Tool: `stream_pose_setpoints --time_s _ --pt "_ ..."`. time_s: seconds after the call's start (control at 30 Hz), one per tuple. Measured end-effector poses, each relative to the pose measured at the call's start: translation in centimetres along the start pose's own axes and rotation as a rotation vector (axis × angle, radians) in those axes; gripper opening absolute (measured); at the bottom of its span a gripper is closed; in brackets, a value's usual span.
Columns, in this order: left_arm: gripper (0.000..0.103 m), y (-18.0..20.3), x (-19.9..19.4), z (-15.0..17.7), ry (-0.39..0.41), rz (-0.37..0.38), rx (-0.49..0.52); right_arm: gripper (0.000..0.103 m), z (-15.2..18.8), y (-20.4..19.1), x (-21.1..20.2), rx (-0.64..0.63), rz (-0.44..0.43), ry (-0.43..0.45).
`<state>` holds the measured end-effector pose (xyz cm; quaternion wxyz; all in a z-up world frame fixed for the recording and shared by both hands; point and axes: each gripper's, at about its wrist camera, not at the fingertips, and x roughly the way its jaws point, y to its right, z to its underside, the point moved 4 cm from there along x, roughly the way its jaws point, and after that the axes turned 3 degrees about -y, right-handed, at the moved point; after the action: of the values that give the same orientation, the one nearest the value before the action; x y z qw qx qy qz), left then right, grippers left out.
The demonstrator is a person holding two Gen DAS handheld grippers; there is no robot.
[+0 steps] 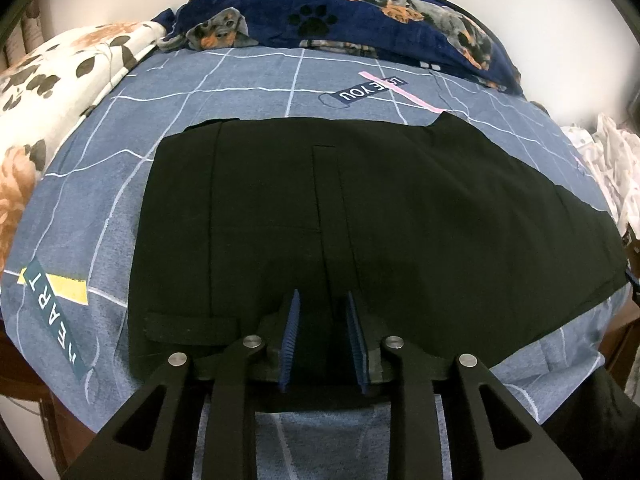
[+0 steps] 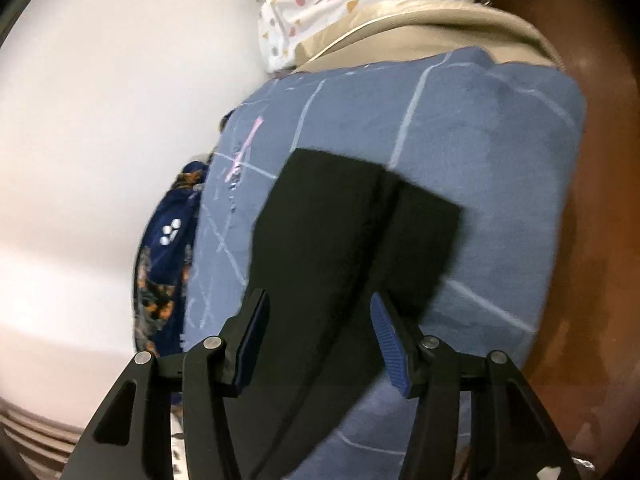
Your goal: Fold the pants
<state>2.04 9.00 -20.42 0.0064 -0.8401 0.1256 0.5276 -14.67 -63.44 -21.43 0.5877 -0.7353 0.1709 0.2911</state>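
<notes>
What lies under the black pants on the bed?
The black pants lie on a blue checked sheet. The part of the sheet beneath them is covered.

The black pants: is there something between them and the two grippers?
Nothing visible. The left gripper and the right gripper are both open directly over the black pants, which lie alone on the blue bedsheet.
</notes>
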Motion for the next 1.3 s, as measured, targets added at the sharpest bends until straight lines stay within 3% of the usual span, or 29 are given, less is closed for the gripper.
stream_pose_setpoints --time_s 0.17,0.27,0.3,0.43,0.53,0.67,0.9,1.03,1.3 --pt "0.034 0.1 -0.1 0.0 0.006 -0.012 0.011 0.052 0.0 -0.7 1.7 0.012 -0.026 0.004" --pt "0.04 0.2 -0.1 0.0 0.013 -0.029 0.02 0.007 0.3 -0.7 2.3 0.001 0.012 -0.016" --pt "0.044 0.2 -0.1 -0.1 0.012 -0.023 0.022 0.005 0.4 -0.3 2.2 0.019 0.004 -0.019" --pt "0.051 0.7 -0.2 0.0 0.019 -0.023 0.051 0.004 0.8 0.4 -0.7 0.025 -0.051 0.031" --pt "0.053 1.0 -0.1 0.2 0.033 -0.039 0.083 0.004 1.0 1.7 -1.9 0.035 -0.039 0.035" --pt "0.056 1.0 -0.1 0.3 0.042 -0.042 0.097 0.004 1.1 4.1 -1.4 0.09 -0.051 0.02" --pt "0.057 1.0 0.0 0.3 0.04 -0.041 0.095 0.003 1.0 4.3 -1.5 0.085 -0.071 0.009" --pt "0.06 0.9 -0.1 0.3 0.039 -0.049 0.104 0.003 0.9 5.2 -1.9 0.141 -0.126 0.014" --pt "0.066 1.2 -0.1 0.5 0.04 -0.057 0.118 0.003 1.2 4.8 -2.4 0.095 -0.085 0.02"
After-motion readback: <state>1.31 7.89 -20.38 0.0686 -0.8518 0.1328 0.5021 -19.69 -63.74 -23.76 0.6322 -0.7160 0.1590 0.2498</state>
